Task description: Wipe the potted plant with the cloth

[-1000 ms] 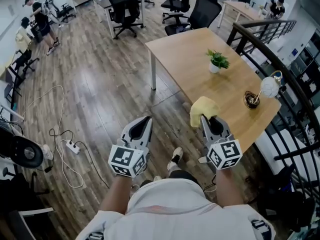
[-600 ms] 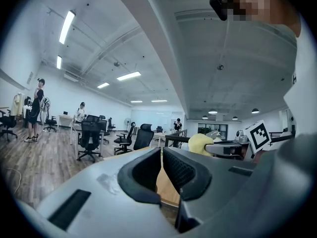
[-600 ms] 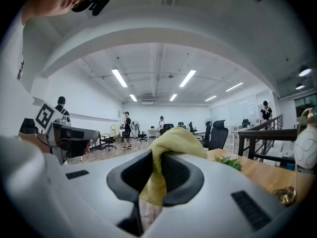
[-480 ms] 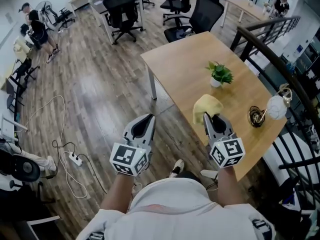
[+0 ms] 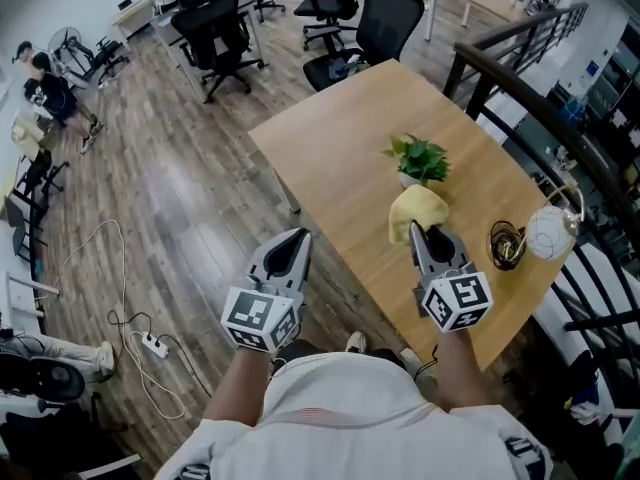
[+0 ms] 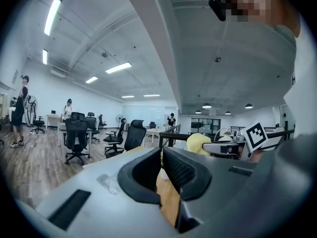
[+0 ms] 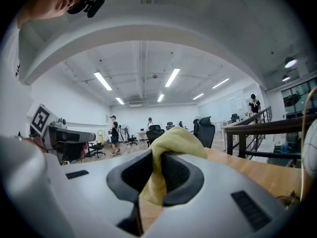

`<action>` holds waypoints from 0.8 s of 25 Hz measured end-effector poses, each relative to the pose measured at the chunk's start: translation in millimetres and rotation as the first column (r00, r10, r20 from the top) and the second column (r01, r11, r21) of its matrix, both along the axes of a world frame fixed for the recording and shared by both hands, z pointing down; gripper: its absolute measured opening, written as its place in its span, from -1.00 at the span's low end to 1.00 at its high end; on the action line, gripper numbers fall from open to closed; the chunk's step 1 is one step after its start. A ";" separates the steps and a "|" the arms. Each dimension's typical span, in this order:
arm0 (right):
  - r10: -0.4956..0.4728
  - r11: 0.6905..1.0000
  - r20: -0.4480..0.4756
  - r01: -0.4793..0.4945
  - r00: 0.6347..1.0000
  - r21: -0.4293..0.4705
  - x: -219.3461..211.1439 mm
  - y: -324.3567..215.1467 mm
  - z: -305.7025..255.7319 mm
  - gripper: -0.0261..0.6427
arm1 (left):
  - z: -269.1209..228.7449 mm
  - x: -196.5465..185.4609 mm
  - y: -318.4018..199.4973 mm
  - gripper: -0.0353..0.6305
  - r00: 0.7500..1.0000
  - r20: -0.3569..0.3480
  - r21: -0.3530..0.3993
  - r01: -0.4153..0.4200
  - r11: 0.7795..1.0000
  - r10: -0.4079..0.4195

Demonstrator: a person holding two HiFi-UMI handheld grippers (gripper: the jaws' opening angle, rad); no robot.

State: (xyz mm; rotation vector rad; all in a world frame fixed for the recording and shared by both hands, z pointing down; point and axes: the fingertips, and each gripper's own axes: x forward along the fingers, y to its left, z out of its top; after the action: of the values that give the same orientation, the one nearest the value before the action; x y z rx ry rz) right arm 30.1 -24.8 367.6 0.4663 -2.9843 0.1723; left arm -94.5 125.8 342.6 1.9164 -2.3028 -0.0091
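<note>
Right gripper (image 5: 421,233) fingers clamped on yellow cloth (image 5: 415,208); left gripper (image 5: 292,241) fingers closed, empty; risk: hard swipe tips light plant (image 5: 418,160) on bench (image 5: 330,163)

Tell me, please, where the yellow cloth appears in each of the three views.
Head view: cloth right of centre, over the table, at the tip of the right hand-held gripper.
Left gripper view: cloth right of centre, beyond the jaws.
Right gripper view: cloth dead centre, pinched between the jaws.
Shared landmark: the table, visible in all three.
</note>
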 end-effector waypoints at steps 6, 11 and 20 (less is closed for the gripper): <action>0.125 0.992 -0.020 -0.126 0.992 -0.009 22.2 -56.6 9.1 -0.63 | 0.1 -1.7 -74.5 -0.82 0.993 -0.001 0.004 -0.117 0.993 0.117; 0.275 0.961 -0.030 -0.275 0.961 0.003 44.8 -102.3 11.1 -0.63 | 7.4 -1.8 -137.5 -0.82 0.967 -0.012 0.006 -0.255 0.967 0.255; 0.487 0.872 -0.118 -0.489 0.865 0.021 29.4 -149.3 24.2 -0.63 | 30.9 -46.5 -238.2 -0.82 0.880 -0.087 0.011 -0.468 0.884 0.467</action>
State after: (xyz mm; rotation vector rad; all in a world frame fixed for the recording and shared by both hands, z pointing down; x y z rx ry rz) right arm 59.5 -174.1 391.8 1.1832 -2.6832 0.1924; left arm -141.0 -112.4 373.5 2.3624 -1.7249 -0.0278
